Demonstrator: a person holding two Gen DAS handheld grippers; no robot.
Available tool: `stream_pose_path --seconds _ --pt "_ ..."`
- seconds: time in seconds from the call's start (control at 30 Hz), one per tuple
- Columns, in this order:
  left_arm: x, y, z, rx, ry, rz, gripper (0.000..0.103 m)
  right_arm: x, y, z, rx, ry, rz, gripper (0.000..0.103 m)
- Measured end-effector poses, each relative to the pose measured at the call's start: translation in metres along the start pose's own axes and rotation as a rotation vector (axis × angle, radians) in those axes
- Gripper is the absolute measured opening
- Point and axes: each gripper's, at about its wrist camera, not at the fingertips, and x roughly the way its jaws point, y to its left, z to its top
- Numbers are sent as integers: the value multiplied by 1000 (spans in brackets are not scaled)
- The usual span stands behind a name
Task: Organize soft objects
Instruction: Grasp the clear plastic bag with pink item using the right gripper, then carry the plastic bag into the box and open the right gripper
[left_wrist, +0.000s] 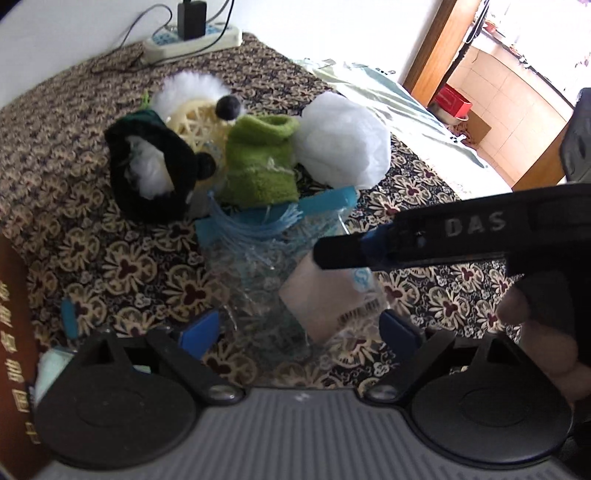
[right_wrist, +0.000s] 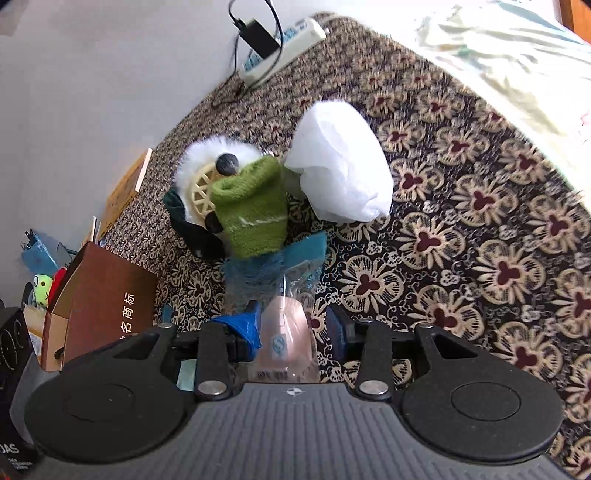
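A clear plastic bag (left_wrist: 266, 266) with a blue zip top lies on the patterned cloth; a pink item (left_wrist: 325, 295) sits inside it. A green fuzzy sock (left_wrist: 258, 162), a panda plush with a cream wicker ball (left_wrist: 192, 125) and a crumpled white bag (left_wrist: 343, 140) lie just beyond. My left gripper (left_wrist: 299, 328) is open, its blue pads either side of the bag's near end. My right gripper (right_wrist: 295, 325) is open around the pink item (right_wrist: 286, 332) in the bag; its finger (left_wrist: 343, 254) reaches over the bag from the right.
A white power strip (left_wrist: 192, 38) with a black adapter lies at the far edge by the wall. A brown box (right_wrist: 107, 299) with Chinese lettering stands at the left. A pale green sheet (left_wrist: 399, 107) covers the right side.
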Motion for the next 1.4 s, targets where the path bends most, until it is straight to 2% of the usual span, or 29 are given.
stream_pose_path --seconds 0.13,0.23,0.33,0.6,0.73,0.9,1.0,1.17,1.27,1.4 --pt "2 -2 5 6 -4 -20 78 7 -2 -1 -7 31 21 21" --pt "2 -4 9 7 -1 -72 61 6 1 -3 -60 29 10 19" --pt "2 -10 9 28 4 -101 53 4 -4 -3 -50 31 10 17" --pt "-7 -23 -3 106 21 -192 51 -21 -26 -18 56 48 29 15" --pt "-20 -25 -10 129 3 -230 51 -37 -19 -31 56 13 21 14" --pt "-55 -21 -13 138 -74 -250 49 -59 5 -38 -10 -55 30 13" --pt "-83 -13 -13 132 -145 -248 49 -62 30 -37 -59 -77 78 12" --pt "-133 15 -16 89 -264 -189 49 -65 85 -34 -185 -147 122 11" --pt "-171 39 -20 50 -347 -165 49 -65 117 -29 -232 -179 197 11" --pt "-215 67 -33 29 -440 -89 49 -57 163 -30 -294 -222 288 11"
